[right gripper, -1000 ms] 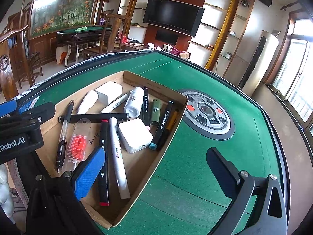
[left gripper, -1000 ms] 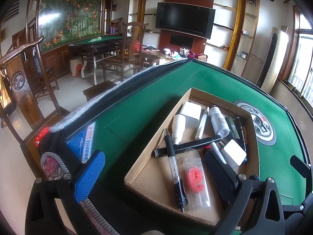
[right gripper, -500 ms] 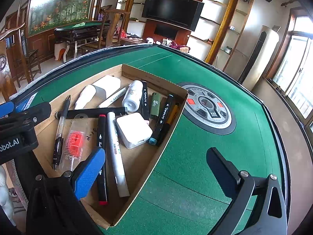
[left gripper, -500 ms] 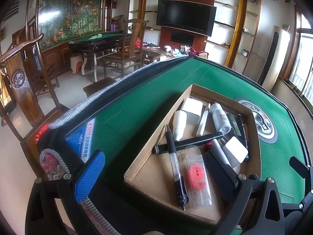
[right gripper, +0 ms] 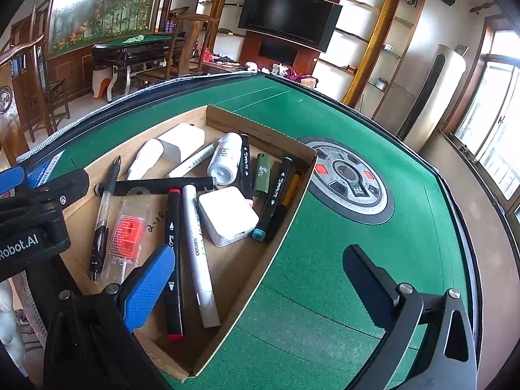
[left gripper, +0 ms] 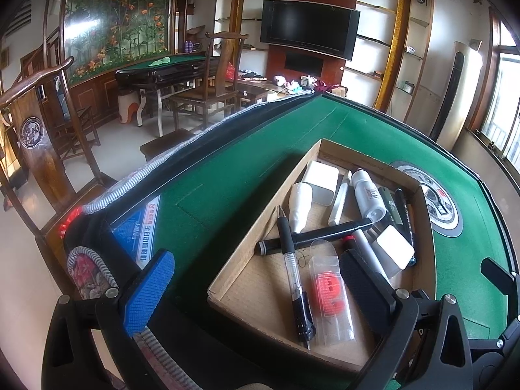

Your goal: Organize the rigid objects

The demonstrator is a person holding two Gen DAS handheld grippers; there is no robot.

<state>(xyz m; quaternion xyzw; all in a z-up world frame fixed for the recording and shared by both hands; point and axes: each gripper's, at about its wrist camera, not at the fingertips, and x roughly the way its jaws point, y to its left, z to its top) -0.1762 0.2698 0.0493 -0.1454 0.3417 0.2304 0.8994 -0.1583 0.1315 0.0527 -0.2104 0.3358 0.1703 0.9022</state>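
A shallow cardboard box [right gripper: 294,208] [left gripper: 247,237] lies on the green table. It holds several pens and markers, a white charger block [right gripper: 227,216] [left gripper: 391,250], a white bottle [right gripper: 224,159] [left gripper: 367,195], a green lighter [right gripper: 262,174], a clear-barrel pen [left gripper: 292,273] [right gripper: 104,208] and a clear packet with a red label [left gripper: 330,295] [right gripper: 126,230]. My left gripper [left gripper: 256,292] is open and empty above the box's near left corner. My right gripper [right gripper: 256,289] is open and empty over the box's near right edge.
The green felt table [right gripper: 341,260] has a round control panel [right gripper: 351,178] [left gripper: 435,201] in its middle, right of the box. A raised dark rim [left gripper: 201,133] borders it. Wooden chairs [left gripper: 208,94] and another table [left gripper: 162,71] stand beyond on the left.
Both grippers have drawn back and up slightly from the box. Nothing in the box has moved.
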